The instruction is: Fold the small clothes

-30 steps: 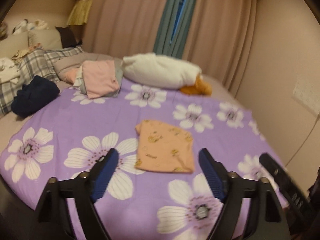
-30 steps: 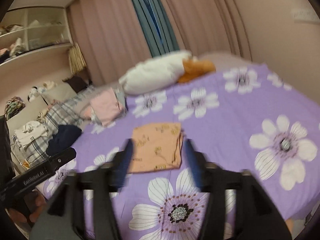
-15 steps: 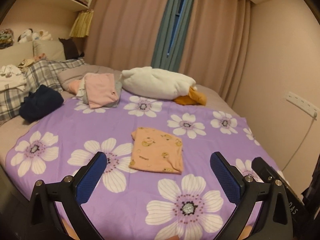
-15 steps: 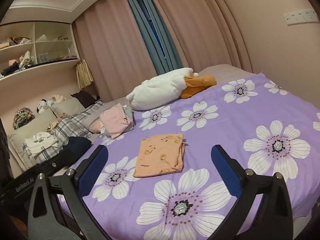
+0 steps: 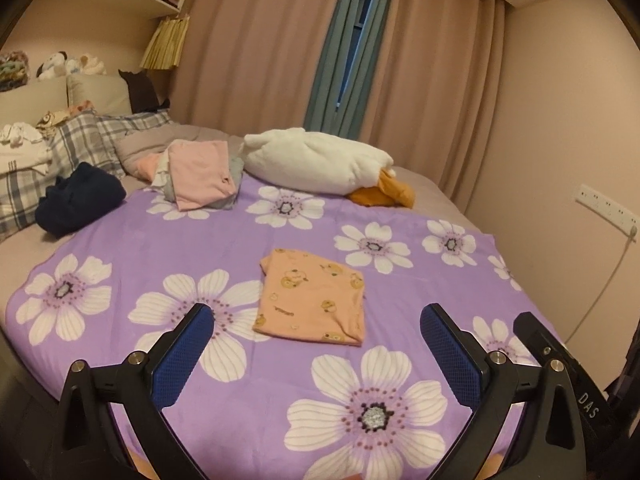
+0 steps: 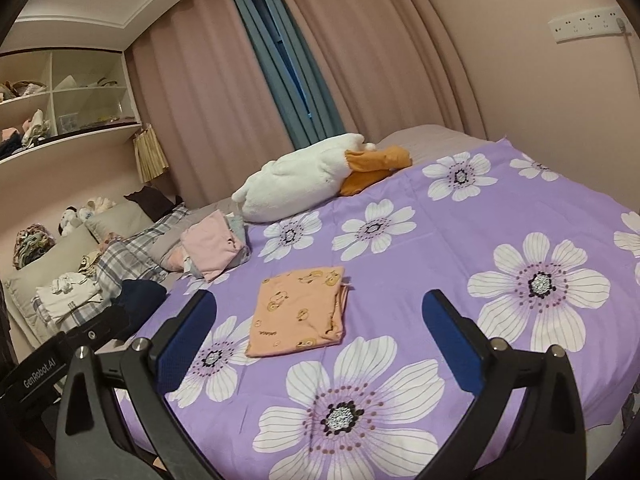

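Observation:
A folded orange garment with cartoon prints (image 5: pixel 310 300) lies flat on the purple flowered blanket (image 5: pixel 132 248), also in the right wrist view (image 6: pixel 298 312). My left gripper (image 5: pixel 316 344) is open and empty, held above the blanket's near edge, short of the garment. My right gripper (image 6: pixel 320 324) is open and empty, also held back from the garment. The right gripper's body (image 5: pixel 560 364) shows at the left wrist view's right edge, and the left gripper's body (image 6: pixel 60 356) at the right wrist view's left edge.
A pile of pink and grey clothes (image 5: pixel 200 174) lies at the blanket's far end, a dark navy garment (image 5: pixel 78 198) left of it. A white and orange plush (image 5: pixel 320 166) lies at the back. Plaid pillows (image 5: pixel 72 148) are at left, the wall (image 5: pixel 560 140) at right.
Both grippers have opened wider and pulled back and up from the orange garment, which stays folded on the blanket.

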{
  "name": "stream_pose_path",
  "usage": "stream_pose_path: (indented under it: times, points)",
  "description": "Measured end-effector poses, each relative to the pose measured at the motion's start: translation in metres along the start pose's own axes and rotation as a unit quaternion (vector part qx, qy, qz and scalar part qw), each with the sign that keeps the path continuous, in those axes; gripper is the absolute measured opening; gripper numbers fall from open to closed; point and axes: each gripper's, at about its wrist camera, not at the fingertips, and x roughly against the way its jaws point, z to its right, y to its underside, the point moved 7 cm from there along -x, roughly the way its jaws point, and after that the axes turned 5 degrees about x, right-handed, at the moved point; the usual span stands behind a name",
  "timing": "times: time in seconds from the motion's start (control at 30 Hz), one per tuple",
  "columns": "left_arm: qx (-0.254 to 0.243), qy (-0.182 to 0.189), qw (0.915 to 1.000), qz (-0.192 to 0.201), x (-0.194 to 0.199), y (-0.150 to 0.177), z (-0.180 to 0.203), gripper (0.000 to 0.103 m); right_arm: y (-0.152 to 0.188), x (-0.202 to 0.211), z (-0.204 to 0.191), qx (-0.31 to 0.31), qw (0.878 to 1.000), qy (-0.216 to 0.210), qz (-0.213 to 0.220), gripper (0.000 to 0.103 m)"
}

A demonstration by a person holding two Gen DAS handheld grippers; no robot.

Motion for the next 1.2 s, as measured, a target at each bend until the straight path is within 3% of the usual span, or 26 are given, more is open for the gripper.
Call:
stream_pose_path:
  times: [0.4,0.87,1.2]
  points:
    - [-0.033,-0.016,0.9992,0.018,0.005,0.001,0.009,0.102,-0.003,0.005,0.010,-0.003,1.000,0.021,0.001,0.103]
    - [-0.030,-0.013,0.9994,0.009,0.001,0.002,0.006,0.102,-0.005,0.014,0.010,0.015,0.998,0.055,0.012,0.103]
    - [-0.030,-0.013,0.9994,0.005,0.000,0.003,0.004,0.102,-0.005,0.013,0.012,0.010,0.998,0.055,0.012,0.103]
